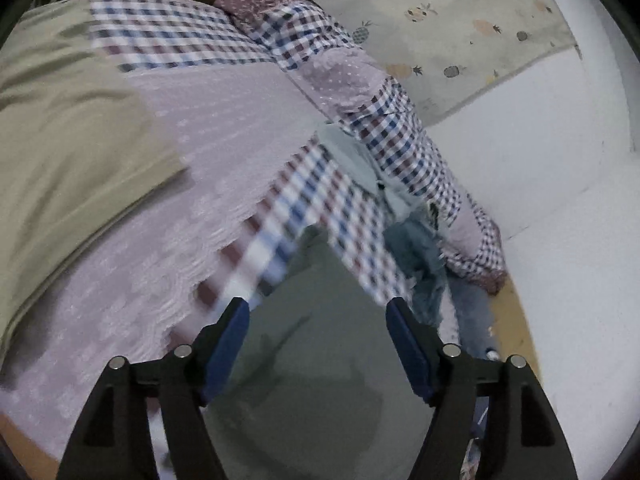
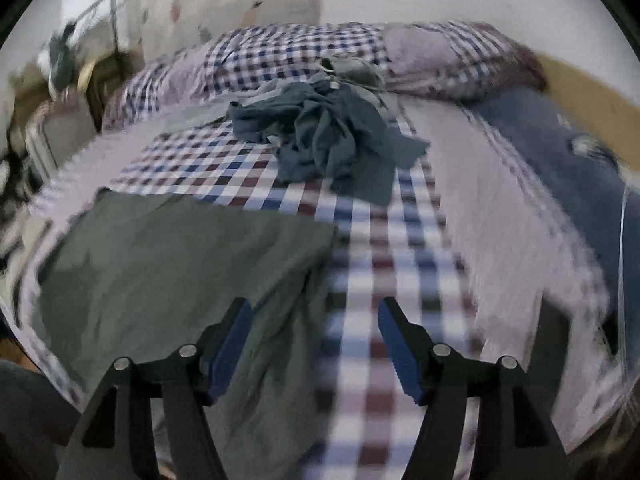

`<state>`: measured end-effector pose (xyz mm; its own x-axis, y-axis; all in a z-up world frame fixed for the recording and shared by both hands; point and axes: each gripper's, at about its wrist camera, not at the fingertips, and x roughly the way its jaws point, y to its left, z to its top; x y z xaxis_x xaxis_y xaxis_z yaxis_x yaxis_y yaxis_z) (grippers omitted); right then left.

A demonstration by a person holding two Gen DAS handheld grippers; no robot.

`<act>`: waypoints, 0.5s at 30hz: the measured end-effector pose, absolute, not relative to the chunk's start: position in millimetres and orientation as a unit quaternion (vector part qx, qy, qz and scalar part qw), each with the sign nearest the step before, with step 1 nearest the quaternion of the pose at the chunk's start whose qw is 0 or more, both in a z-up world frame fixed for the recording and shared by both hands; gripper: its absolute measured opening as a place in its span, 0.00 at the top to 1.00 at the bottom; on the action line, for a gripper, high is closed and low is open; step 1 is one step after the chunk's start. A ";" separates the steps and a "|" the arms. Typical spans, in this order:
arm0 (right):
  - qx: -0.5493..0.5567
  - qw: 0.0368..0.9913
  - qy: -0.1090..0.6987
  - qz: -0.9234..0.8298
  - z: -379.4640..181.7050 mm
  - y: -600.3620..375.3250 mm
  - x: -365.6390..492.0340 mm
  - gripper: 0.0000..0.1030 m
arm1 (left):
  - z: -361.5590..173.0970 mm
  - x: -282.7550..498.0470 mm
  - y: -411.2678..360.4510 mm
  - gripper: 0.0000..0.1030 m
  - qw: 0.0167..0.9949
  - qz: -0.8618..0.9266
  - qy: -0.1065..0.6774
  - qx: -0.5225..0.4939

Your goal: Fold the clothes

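A grey-green garment lies flat on the checked bedspread, spread under and ahead of both grippers; in the left wrist view it is the grey-green garment at the bottom centre. My right gripper is open over its right edge, with nothing between the fingers. My left gripper is open above the same cloth, also holding nothing. Further up the bed a crumpled dark teal garment sits in a heap, seen as the teal garment in the left wrist view. Both views are motion-blurred.
A checked and pink pillow lies at the head of the bed, with a dark blue cloth to the right. An olive blanket covers the bed's left part. A pineapple-print sheet hangs by the white wall.
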<state>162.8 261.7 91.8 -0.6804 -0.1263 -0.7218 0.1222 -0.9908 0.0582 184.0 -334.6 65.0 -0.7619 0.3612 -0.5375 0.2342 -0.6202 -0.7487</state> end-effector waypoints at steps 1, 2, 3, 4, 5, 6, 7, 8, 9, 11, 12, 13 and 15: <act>0.386 0.068 -0.020 -0.920 87.5 261.9 174.6 0.32 | 56.6 192.0 -334.9 0.25 0.035 0.829 -0.436 -0.348; 0.378 0.069 -0.038 -0.922 82.7 262.7 185.6 0.32 | 48.0 198.9 -333.5 0.25 0.032 0.824 -0.441 -0.354; 0.372 0.070 -0.052 -0.924 78.3 262.4 193.9 0.32 | 39.7 205.9 -331.6 0.25 0.029 0.819 -0.444 -0.361; 0.369 0.071 -0.060 -0.925 75.6 259.8 200.3 0.32 | 32.3 211.4 -329.5 0.25 0.027 0.815 -0.448 -0.367; 0.366 0.072 -0.068 -0.925 72.8 257.1 206.7 0.32 | 25.4 215.6 -327.1 0.25 0.026 0.810 -0.452 -0.372; 0.362 0.076 -0.070 -0.927 72.0 253.8 211.6 0.32 | 19.6 219.2 -325.0 0.25 0.023 0.806 -0.456 -0.376; 0.354 0.085 -0.063 -0.929 74.0 249.5 214.5 0.32 | 14.3 222.3 -323.0 0.25 0.019 0.803 -0.461 -0.378; 0.347 0.094 -0.057 -0.932 76.1 245.2 217.5 0.31 | 9.1 225.4 -321.1 0.25 0.016 0.799 -0.465 -0.381; 0.339 0.101 -0.051 -0.934 77.6 241.0 220.5 0.31 | 3.9 228.5 -319.1 0.25 0.012 0.795 -0.470 -0.384; 0.332 0.105 -0.040 -0.936 75.8 234.5 224.8 0.27 | -6.5 234.8 -315.2 0.26 0.005 0.787 -0.479 -0.390; 0.335 0.106 -0.035 -0.936 73.9 232.5 225.5 0.27 | -11.8 237.9 -313.3 0.25 0.001 0.783 -0.483 -0.392; 0.338 0.107 -0.029 -0.935 71.5 229.8 226.0 0.27 | -16.5 240.6 -312.3 0.25 -0.001 0.778 -0.491 -0.393; 0.343 0.108 -0.016 -0.933 68.0 224.6 225.9 0.27 | -27.1 246.2 -312.5 0.26 0.003 0.762 -0.520 -0.387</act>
<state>225.9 224.6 68.0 -0.7410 -0.2127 -0.6369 0.1902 -0.9761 0.1047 246.2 -312.5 -27.1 -0.7005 0.4062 -0.5868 0.3984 -0.4597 -0.7937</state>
